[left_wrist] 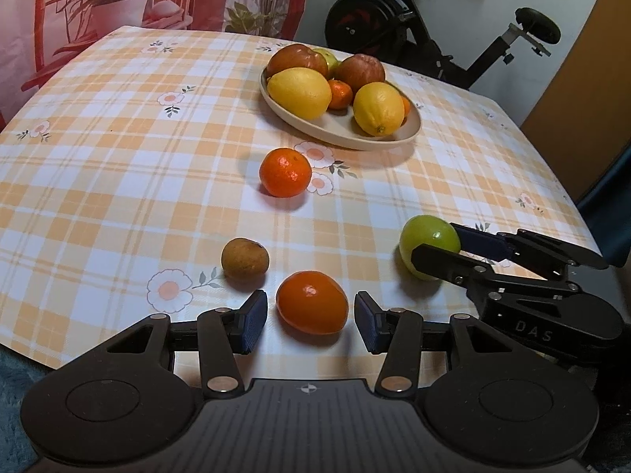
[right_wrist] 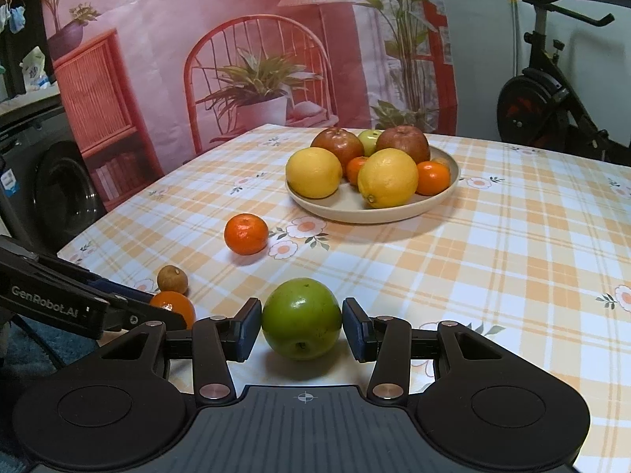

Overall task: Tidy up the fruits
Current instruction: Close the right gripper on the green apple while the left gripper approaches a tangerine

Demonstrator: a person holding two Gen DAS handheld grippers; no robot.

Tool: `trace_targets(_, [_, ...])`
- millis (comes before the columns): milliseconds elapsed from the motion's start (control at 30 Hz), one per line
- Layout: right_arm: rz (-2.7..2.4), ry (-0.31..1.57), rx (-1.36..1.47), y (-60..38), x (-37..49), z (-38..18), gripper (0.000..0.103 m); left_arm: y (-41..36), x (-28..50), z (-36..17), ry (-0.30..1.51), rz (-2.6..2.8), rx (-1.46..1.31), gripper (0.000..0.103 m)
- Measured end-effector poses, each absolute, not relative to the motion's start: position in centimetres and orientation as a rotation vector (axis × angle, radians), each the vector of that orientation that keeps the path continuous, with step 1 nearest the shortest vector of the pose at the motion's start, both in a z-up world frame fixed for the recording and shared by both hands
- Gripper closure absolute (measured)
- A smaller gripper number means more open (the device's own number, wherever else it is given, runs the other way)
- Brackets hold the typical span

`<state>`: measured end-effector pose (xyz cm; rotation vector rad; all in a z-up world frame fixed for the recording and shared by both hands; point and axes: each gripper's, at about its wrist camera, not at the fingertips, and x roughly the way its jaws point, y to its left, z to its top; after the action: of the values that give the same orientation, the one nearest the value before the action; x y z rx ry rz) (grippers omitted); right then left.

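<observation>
A beige plate (left_wrist: 355,140) (right_wrist: 374,213) at the back of the table holds lemons, red apples, a green apple and small oranges. My left gripper (left_wrist: 310,317) is open around an orange (left_wrist: 311,302) that rests on the cloth; small gaps show on both sides. My right gripper (right_wrist: 302,327) is open around a green apple (right_wrist: 301,317) (left_wrist: 428,238) on the table, its pads close to the apple's sides. A second orange (left_wrist: 285,172) (right_wrist: 246,233) and a small brown fruit (left_wrist: 244,262) (right_wrist: 172,278) lie loose on the cloth.
The table has a yellow plaid cloth with flowers (left_wrist: 118,165). Its near edge runs just under both grippers. An exercise bike (left_wrist: 414,19) stands behind the table on the right. A printed backdrop (right_wrist: 256,59) hangs behind.
</observation>
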<state>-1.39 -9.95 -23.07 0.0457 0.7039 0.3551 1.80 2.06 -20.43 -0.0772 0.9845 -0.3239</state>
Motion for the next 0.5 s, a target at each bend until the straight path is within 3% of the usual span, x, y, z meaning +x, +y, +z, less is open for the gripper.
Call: trace_targets(500, [0.359, 0.702, 0.057, -10.09, -1.41, -23.2, 0.061, 1.61, 2.43, -20.99, 0.984, -0.327, -0.059, 0.052])
